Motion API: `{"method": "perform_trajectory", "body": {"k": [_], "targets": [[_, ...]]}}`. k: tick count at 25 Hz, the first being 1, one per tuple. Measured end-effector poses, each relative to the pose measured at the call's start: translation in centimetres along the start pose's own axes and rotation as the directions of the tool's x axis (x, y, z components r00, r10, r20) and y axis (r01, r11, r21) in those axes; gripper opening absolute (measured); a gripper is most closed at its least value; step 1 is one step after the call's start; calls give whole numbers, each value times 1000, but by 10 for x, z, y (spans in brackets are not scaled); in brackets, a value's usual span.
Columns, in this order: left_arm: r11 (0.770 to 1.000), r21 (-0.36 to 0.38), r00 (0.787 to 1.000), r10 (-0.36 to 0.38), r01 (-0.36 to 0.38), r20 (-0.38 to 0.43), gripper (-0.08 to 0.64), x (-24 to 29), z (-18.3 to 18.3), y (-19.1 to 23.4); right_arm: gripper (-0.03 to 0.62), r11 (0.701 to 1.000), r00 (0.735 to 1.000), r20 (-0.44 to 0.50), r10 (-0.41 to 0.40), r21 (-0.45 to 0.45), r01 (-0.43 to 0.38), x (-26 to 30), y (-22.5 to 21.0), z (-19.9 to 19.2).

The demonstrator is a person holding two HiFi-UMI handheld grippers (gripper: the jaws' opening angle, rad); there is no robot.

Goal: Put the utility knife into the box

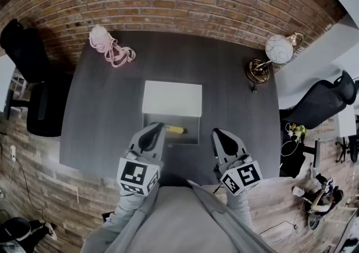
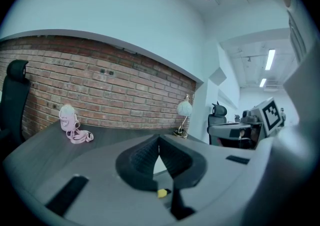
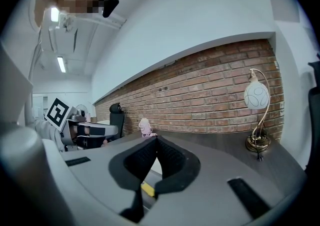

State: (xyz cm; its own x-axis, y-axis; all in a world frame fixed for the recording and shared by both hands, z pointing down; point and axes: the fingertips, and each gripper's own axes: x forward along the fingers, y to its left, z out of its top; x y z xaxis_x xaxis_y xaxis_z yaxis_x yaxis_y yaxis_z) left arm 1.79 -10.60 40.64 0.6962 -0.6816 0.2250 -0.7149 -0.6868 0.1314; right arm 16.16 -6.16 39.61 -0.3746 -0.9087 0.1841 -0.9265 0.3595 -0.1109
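The yellow utility knife (image 1: 175, 130) lies inside the open grey box (image 1: 190, 137), near its front. The box's white lid (image 1: 171, 99) stands open behind it. My left gripper (image 1: 159, 126) hovers at the box's front left corner, shut and holding nothing. My right gripper (image 1: 216, 133) hangs just right of the box, also shut and holding nothing. In the left gripper view the left gripper (image 2: 159, 141) has its jaws meeting, and a bit of the knife (image 2: 161, 193) shows below them. The right gripper view shows the right gripper (image 3: 156, 141) the same way, above the knife (image 3: 147, 188).
A pink pouch with a strap (image 1: 109, 47) lies at the table's far left corner. A brass lamp with a white globe (image 1: 275, 53) stands at the far right. A brick wall runs behind the table (image 1: 101, 111). Black office chairs (image 1: 33, 78) stand on both sides.
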Motion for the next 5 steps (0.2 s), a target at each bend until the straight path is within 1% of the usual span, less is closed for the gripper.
{"method": "perform_trajectory", "body": {"k": [5], "targets": [[1000, -3, 1000, 3, -3, -6, 20, 1, -3, 4, 17, 1000, 1000, -10, -1, -5, 1, 3, -3, -2]]}}
